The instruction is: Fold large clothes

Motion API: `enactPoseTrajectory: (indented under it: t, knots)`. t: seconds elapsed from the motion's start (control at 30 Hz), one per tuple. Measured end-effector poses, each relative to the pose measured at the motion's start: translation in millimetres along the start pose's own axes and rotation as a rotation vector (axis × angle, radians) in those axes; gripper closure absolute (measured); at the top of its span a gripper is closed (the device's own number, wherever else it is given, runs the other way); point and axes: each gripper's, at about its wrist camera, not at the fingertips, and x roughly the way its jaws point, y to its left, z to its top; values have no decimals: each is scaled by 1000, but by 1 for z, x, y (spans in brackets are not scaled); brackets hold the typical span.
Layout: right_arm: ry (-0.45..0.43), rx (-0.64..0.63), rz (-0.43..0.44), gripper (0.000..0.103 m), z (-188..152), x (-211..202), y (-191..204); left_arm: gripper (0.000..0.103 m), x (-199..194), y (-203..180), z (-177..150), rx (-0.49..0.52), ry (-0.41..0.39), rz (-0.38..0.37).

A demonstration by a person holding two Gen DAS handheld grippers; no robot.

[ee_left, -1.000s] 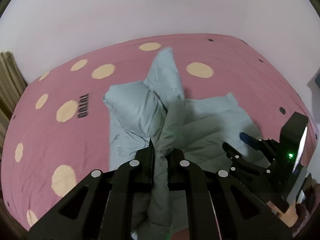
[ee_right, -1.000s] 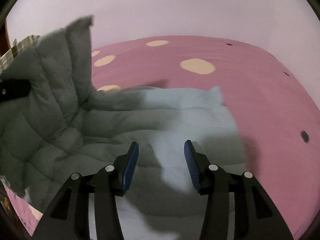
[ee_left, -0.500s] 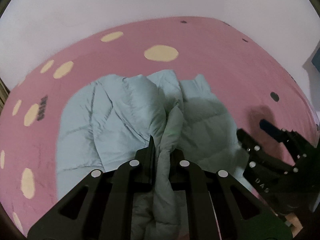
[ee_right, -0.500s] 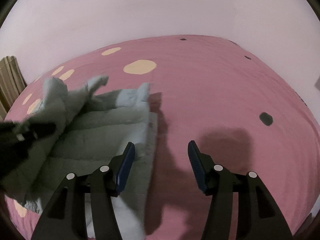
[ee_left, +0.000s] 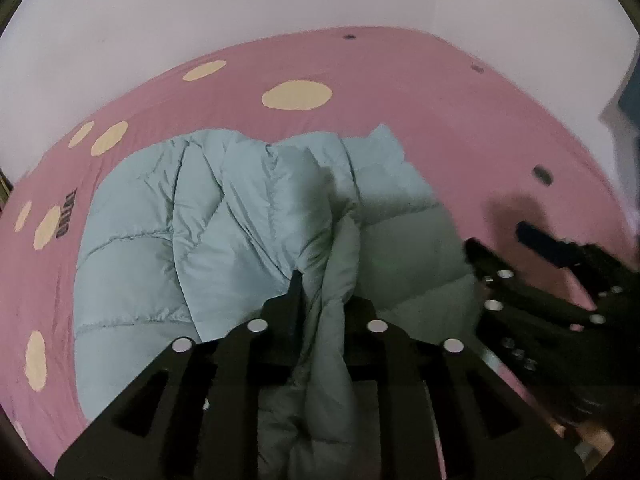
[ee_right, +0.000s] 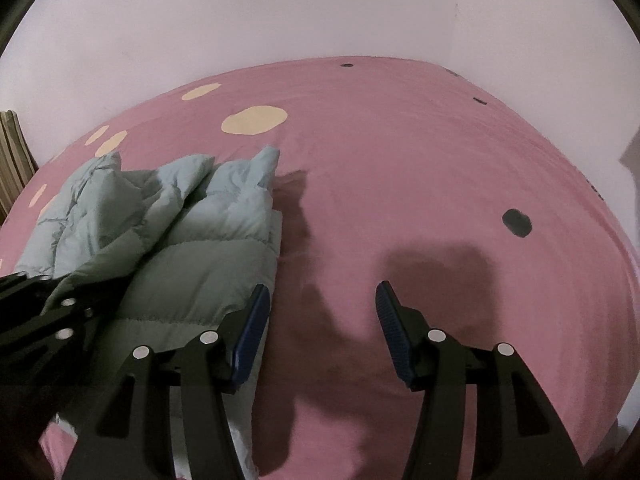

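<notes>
A pale blue-green puffy quilted jacket [ee_left: 208, 240] lies on the pink bed, partly folded over itself. My left gripper [ee_left: 324, 300] is shut on a bunched fold of the jacket, which hangs between its fingers. The jacket also shows in the right wrist view [ee_right: 180, 240], at the left. My right gripper [ee_right: 320, 320] is open and empty, over bare sheet just right of the jacket's edge. It also shows in the left wrist view [ee_left: 520, 248], at the right. The left gripper shows in the right wrist view at the left edge [ee_right: 52, 312].
The bed has a pink sheet [ee_right: 420, 160] with cream spots [ee_left: 297, 95] and small dark dots [ee_right: 517, 222]. A plain pale wall [ee_right: 280, 12] stands behind the bed. A striped cloth [ee_right: 12, 152] shows at the far left edge.
My left gripper has carried the lifted part of the jacket across and down onto the rest. My right gripper has moved right, off the jacket, onto bare sheet.
</notes>
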Motion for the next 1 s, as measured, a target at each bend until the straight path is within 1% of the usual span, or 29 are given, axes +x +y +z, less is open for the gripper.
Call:
enactPoseTrajectory:
  t: [0.03,0.07,0.1,0.13,0.17,0.23,0.37,0.47,0.5,0.6,0.67,0.8,0.87,0.93,0.97,1.0]
  knots:
    - [-4,0,0,48,1,-2,-1,71,-8,1,0,-11,-9,-24]
    - [-8,0,3,48,2,-4,0,67,-21,2,0,-22,-32,-60]
    - [-10,1,7,48,2,-6,0,62,-32,4,-2,-23,-56,-72]
    - [-14,1,12,48,4,-9,1,58,-42,5,-2,-19,-77,-75]
    - [-21,0,15,48,6,-12,2,57,-54,9,-4,-14,-105,-79]
    - [-37,-7,28,48,11,-20,8,51,-70,21,-7,-22,-140,-70]
    - [-57,-16,84,47,21,-31,27,47,-92,72,-17,-122,-193,-6]
    - [-60,-21,153,33,28,-34,47,45,-91,105,-27,-173,-205,73]
    - [-53,-21,183,31,30,-32,56,45,-87,120,-33,-202,-199,96]
    - [1,-27,248,28,30,-20,79,45,-76,151,-50,-276,-172,115]
    - [41,-39,261,28,26,-11,91,45,-67,165,-60,-313,-150,117]
    - [128,-50,267,28,17,9,110,45,-55,177,-69,-332,-128,105]
    - [145,-32,290,28,15,12,111,45,-52,178,-71,-331,-128,99]
    - [155,-28,309,44,14,12,113,45,-49,178,-71,-324,-133,92]
    - [167,-28,327,58,13,12,114,45,-48,178,-71,-322,-135,88]
    - [184,-25,351,63,12,13,115,45,-46,179,-70,-321,-136,85]
